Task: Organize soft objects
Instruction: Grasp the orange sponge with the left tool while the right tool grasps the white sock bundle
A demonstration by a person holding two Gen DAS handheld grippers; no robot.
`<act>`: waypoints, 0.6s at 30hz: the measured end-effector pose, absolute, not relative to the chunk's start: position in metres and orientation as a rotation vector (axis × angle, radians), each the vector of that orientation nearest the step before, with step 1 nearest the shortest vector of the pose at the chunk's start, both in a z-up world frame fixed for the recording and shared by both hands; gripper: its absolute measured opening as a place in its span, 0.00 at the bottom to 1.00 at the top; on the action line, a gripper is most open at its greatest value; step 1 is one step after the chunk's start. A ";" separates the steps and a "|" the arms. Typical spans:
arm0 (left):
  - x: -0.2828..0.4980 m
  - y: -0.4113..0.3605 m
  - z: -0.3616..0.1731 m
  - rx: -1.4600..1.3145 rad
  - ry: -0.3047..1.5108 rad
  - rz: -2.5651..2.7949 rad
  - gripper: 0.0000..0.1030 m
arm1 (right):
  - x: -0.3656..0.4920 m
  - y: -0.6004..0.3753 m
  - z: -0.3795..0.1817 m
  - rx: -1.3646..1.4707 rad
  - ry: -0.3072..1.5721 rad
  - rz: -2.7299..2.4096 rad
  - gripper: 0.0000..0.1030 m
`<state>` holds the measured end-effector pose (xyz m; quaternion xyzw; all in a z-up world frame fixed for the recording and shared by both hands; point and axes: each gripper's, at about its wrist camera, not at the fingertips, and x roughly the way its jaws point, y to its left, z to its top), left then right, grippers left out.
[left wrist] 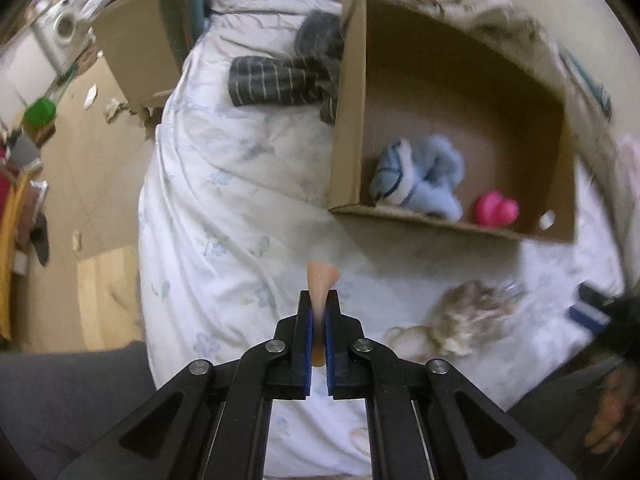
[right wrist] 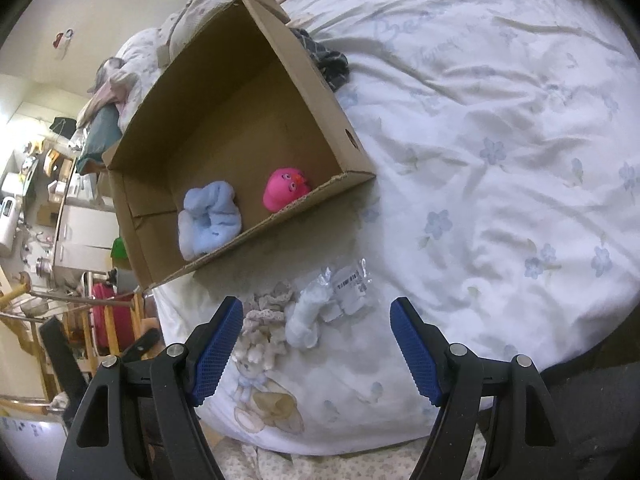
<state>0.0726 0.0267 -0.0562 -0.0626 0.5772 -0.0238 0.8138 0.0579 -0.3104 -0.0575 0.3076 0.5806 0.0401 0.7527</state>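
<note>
My left gripper (left wrist: 319,299) is shut on a small peach-coloured soft thing (left wrist: 322,276), which sticks up pinched between the blue pads above the bed. Ahead on the bed stands an open cardboard box (left wrist: 440,80) (right wrist: 224,80). Inside it lie a light blue fluffy cloth (left wrist: 420,180) (right wrist: 210,220) and a pink toy (left wrist: 496,210) (right wrist: 284,188). My right gripper (right wrist: 316,308) is open over a pale cloth in a crinkled plastic wrapper (right wrist: 316,312), with a beige lace cloth (right wrist: 262,312) (left wrist: 460,320) beside it. Nothing touches its pads.
Dark striped socks (left wrist: 280,80) (right wrist: 328,60) lie against the box's outer wall. The flowered white bedspread (left wrist: 224,200) (right wrist: 500,120) stretches wide. A second cardboard box (left wrist: 136,40) and clutter stand on the floor beyond the bed's edge. A grey-clothed leg (left wrist: 60,400) is near.
</note>
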 end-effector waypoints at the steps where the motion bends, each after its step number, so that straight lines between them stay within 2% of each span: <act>1: 0.067 0.027 -0.050 -0.157 1.218 -0.061 0.05 | 0.058 -0.310 -0.058 0.675 1.271 0.092 0.78; 4: 0.054 0.027 -0.035 -0.189 1.195 -0.075 0.05 | 0.058 -0.306 -0.061 0.700 1.283 0.129 0.77; 6: 0.051 0.025 -0.033 -0.211 1.190 -0.084 0.05 | 0.059 -0.301 -0.065 0.714 1.298 0.158 0.62; 8: 0.049 0.024 -0.030 -0.223 1.187 -0.090 0.05 | 0.062 -0.294 -0.071 0.718 1.325 0.176 0.53; 12: 0.050 0.015 -0.031 -0.220 1.179 -0.102 0.05 | 0.069 -0.278 -0.081 0.679 1.368 0.157 0.49; 18: 0.057 0.014 -0.039 -0.239 1.186 -0.104 0.05 | 0.083 -0.258 -0.100 0.611 1.426 0.104 0.47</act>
